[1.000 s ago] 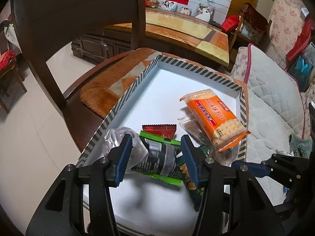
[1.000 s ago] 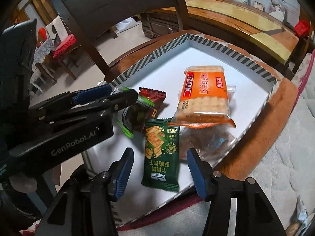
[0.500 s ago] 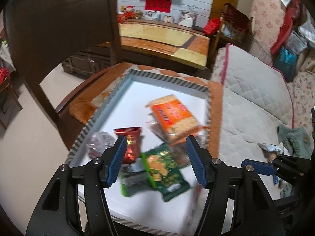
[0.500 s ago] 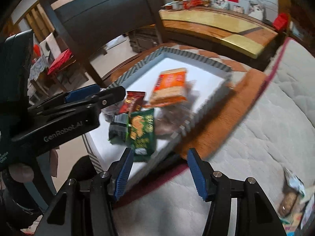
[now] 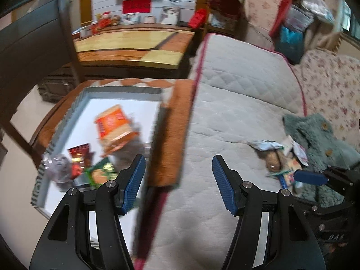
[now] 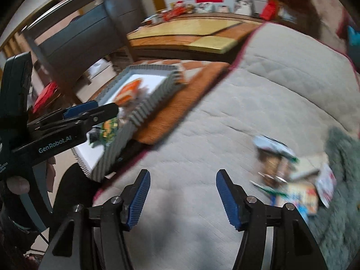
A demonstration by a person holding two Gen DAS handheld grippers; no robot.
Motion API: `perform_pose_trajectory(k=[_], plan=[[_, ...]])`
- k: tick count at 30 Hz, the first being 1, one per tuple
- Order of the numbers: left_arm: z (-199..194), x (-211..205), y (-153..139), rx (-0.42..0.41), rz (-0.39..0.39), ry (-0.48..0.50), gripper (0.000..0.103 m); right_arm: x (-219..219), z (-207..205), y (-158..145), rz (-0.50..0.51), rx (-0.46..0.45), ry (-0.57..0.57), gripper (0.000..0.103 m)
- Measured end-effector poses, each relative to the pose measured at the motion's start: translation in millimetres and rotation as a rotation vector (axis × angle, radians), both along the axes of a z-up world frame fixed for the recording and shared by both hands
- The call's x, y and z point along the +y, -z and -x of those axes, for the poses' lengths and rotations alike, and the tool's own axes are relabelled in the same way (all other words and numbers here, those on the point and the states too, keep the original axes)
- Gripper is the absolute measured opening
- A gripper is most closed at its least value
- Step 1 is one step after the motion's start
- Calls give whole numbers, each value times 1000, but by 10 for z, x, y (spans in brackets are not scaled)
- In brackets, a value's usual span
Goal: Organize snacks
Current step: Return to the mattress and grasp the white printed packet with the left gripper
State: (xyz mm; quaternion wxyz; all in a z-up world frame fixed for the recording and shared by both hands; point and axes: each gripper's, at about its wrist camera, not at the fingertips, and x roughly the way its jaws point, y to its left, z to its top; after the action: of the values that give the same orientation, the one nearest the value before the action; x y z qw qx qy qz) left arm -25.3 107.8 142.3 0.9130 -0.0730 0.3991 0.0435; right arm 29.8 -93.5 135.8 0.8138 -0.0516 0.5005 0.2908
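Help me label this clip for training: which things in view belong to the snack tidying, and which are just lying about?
Part of the job:
- white striped-rim cardboard tray
- orange cracker packet in it
- green biscuit packet in it
- loose pile of snack packets on the bed
- open left tongs and right tongs

Just lying about:
- teal fleece garment
- white quilted mattress
- dark wooden chair

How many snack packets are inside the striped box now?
5 visible: orange crackers mid-box, clear packet beside it, red, green, clear at near end. Blur may hide more.
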Motion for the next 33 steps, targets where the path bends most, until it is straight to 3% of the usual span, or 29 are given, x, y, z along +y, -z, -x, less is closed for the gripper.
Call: perform_pose_trajectory(k=[8, 18, 21, 24, 27, 29, 31, 33], plan=[[-187, -543, 90, 50, 30, 103, 62, -813, -45, 61, 2, 10, 157, 63], [-518, -901, 321, 121, 39, 177, 62, -989, -243, 377, 9, 70, 196, 64], [-556, -908, 384, 133, 49, 175, 62, -963, -460, 381, 23, 49, 201, 64], [-549, -848, 441, 144, 33, 162, 62, -943, -782, 367, -30, 56, 207, 65], [-524, -717, 471, 146, 28, 133, 62, -859, -1163, 527, -75, 122, 211, 67], [-494, -585, 482, 148, 29, 108, 62, -779, -1346, 702, -51, 170, 219, 67], [-463, -481, 484, 147, 30, 89, 62, -701, -1446, 835, -35, 204, 237, 67], [-418, -324, 489, 141, 26, 58, 62, -608, -1455, 867, -87, 226, 227, 67]])
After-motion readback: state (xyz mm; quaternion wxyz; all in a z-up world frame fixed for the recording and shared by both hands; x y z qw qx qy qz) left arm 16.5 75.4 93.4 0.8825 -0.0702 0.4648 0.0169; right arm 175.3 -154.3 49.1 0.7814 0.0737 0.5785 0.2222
